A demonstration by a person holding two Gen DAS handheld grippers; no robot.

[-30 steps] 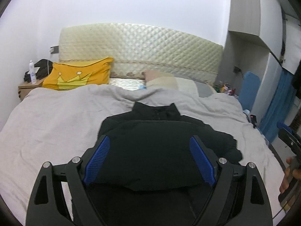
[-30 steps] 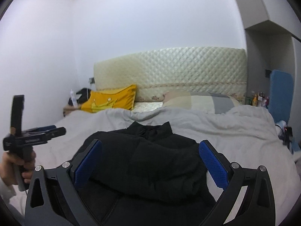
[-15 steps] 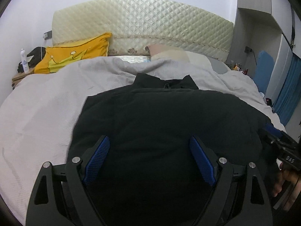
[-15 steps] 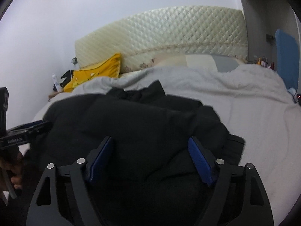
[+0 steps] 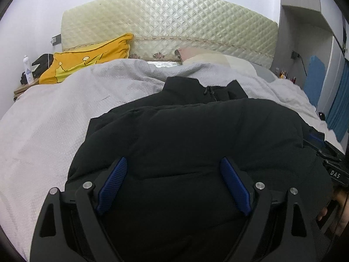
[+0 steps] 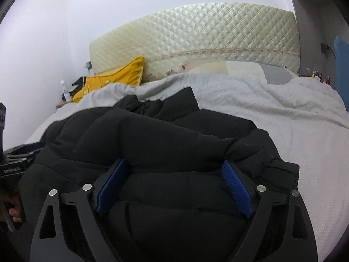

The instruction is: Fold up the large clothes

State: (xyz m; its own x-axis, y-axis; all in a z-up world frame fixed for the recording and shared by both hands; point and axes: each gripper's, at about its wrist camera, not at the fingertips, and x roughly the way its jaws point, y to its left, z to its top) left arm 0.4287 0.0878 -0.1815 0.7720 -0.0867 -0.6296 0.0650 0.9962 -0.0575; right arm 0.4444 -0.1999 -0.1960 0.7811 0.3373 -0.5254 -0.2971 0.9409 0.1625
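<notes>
1 black jacket (image 5: pixel 196 144) on the grey bedspread (image 5: pixel 43 131), 2 grippers: left gripper (image 5: pixel 173 183) spread wide over it; right gripper (image 6: pixel 174 181) opening, a puffy fold between its pads (image 6: pixel 236 187).

White letters "DAS" stand on the right claw (image 5: pixel 334 172); other print is too blurred.

Black puffer jacket (image 5: pixel 196 144), folded, collar up, on grey bedspread (image 5: pixel 43 131)
</notes>
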